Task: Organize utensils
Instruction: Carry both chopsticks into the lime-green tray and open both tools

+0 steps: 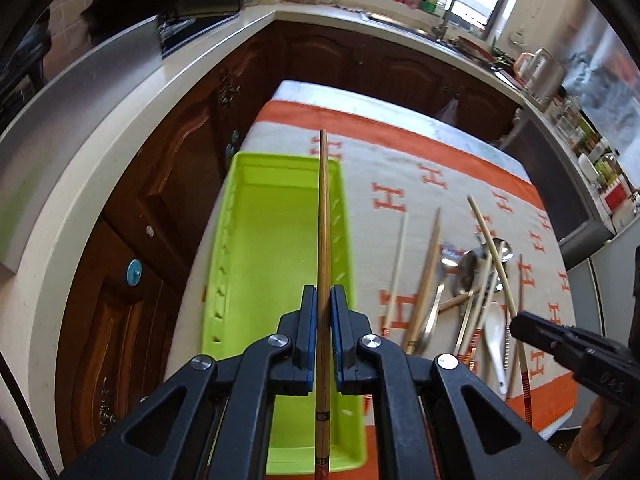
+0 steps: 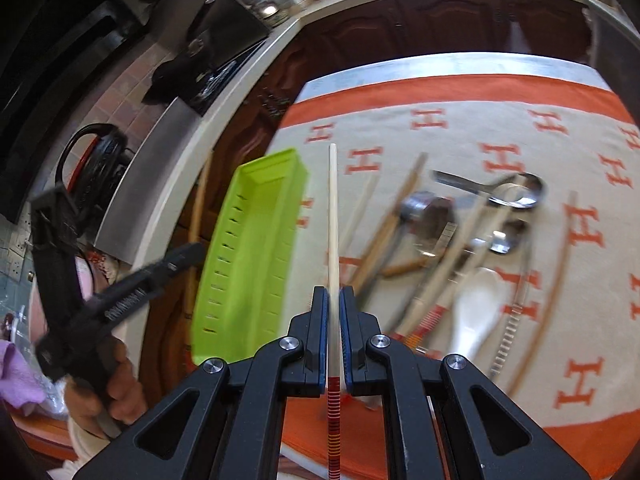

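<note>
My left gripper (image 1: pixel 323 292) is shut on a brown bamboo chopstick (image 1: pixel 323 216) that points forward over the empty lime-green tray (image 1: pixel 256 248). My right gripper (image 2: pixel 334 292) is shut on a pale chopstick (image 2: pixel 333 216) with red bands at its end, held above the cloth just right of the green tray (image 2: pixel 248 248). A pile of utensils lies on the cloth: several chopsticks (image 2: pixel 386 232), metal spoons (image 2: pixel 516 194) and a white ceramic spoon (image 2: pixel 476 312). The pile also shows in the left wrist view (image 1: pixel 468 280).
The table carries a cream cloth with orange H marks (image 2: pixel 500 128). Dark wood cabinets (image 1: pixel 168 168) and a pale countertop (image 1: pixel 100 168) run along the left and far side. The right gripper's body (image 1: pixel 576 352) shows at the right of the left wrist view.
</note>
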Available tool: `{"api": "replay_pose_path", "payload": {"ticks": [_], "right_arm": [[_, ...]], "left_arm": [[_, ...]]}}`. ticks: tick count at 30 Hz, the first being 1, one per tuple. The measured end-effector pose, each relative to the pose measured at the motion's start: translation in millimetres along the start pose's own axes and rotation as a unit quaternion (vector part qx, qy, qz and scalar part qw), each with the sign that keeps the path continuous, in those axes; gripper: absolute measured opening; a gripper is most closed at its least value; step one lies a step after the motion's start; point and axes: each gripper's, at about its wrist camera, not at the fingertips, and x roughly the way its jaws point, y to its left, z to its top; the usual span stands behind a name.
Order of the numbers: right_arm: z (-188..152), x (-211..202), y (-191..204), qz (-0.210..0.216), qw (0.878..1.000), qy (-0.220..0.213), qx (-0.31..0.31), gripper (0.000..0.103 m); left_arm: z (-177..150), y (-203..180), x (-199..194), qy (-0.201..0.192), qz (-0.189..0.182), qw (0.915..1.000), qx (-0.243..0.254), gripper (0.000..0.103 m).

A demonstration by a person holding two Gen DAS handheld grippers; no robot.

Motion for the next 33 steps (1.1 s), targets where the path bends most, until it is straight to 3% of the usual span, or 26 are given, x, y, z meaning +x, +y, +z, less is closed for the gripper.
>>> {"api": "replay_pose_path", "payload": {"ticks": [7,14,20,22,24,26,27,33], "right_arm": [[34,64,70,0.037,0.999,0.024,0.02,0.006],[45,125,97,0.033,0.998,0.042,0.029,0.006],[55,152,103,0.025,0.998,0.041,0.039,0.007],[56,157,103,0.021,0.998,0.044,0.037,0.008],[56,159,104,0.02,0.998,0.046,0.036,0.015],[55,158,105,0.016,0.998,0.042,0.034,0.031],[54,154,106,0.012,0.999,0.036,0.031,0.034],[47,137,111,-0.009,1.0,0.023,-0.003,0.037]], "left_arm": [[-9,22,34,0.031,0.014,0.9994,-0.002,0.005],[-7,35,45,0.028,0.024,0.9993,-0.003,0.005],[3,40,47,0.015,0.034,0.9993,0.001,0.006],[5,40,46,0.011,0.041,0.9991,0.003,0.013],[6,41,43,0.005,0.05,0.9988,0.002,0.029],[6,41,40,0.001,0.054,0.9985,0.001,0.039],[6,43,38,0.0,0.054,0.9985,-0.001,0.044],[2,46,29,0.0,0.057,0.9983,-0.014,0.052]]}}
